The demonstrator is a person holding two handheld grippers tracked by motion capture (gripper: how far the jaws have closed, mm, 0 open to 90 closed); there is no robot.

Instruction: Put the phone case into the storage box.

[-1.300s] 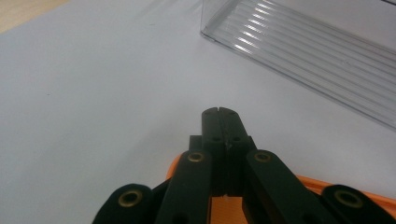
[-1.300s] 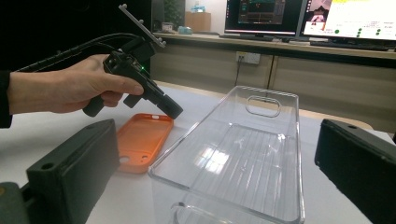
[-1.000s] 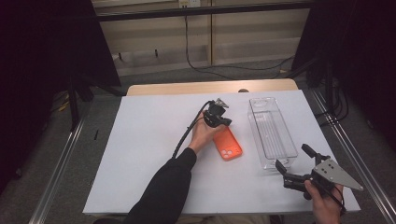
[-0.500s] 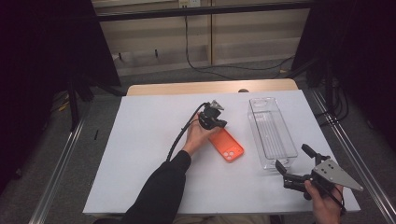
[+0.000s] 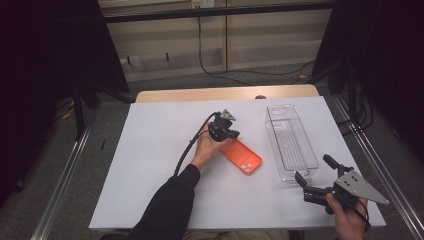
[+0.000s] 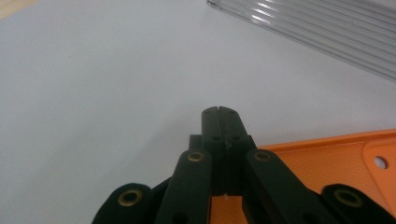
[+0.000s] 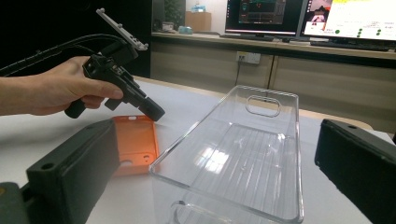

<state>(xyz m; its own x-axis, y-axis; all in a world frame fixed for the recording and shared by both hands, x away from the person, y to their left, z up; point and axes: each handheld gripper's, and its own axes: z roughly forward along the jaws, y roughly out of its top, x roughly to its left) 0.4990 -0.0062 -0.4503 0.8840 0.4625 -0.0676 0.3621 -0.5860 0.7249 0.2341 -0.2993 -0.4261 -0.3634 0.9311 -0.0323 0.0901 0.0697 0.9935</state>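
Orange phone case [image 5: 242, 157] – flat, camera cutouts visible, left gripper [image 5: 231, 134] jaws together above its edge

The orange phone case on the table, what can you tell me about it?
The orange phone case looks like soft, matte plastic or rubber, a flat rectangle with rounded corners and small camera holes near one end. It lies flat and slantwise on the white table, beside the clear plastic tray but apart from it. The shut left gripper hangs over its far end; whether it touches, I cannot tell.

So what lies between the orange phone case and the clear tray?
Nothing: in the high view a bare strip of white table separates the orange phone case from the clear tray.
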